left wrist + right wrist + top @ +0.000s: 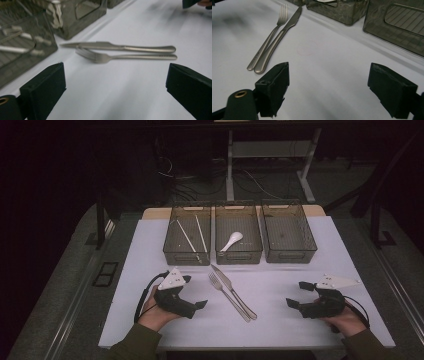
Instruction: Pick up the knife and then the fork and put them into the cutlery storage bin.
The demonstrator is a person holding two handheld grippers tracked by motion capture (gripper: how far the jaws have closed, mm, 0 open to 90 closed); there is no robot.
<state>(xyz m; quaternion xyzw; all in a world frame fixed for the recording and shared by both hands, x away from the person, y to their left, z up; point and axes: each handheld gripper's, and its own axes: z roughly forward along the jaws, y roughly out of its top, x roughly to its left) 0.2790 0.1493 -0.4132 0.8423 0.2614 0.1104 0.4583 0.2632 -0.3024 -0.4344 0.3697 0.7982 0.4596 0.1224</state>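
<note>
The left gripper [199, 306] stands with its jaws spread wide and nothing between them — the right gripper [299, 294] likewise gapes empty — and between the two, apart from both, the fork [227, 295] and knife [234, 291] lie side by side, touching, on the white table [270, 330].

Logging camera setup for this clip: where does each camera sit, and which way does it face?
High view: above the person's side, looking forward and down at three bins; hands and both grippers show.
Left gripper view: on the left gripper, open jaws facing knife and fork.
Right gripper view: on the right gripper, open.
All share knife and fork.
</note>
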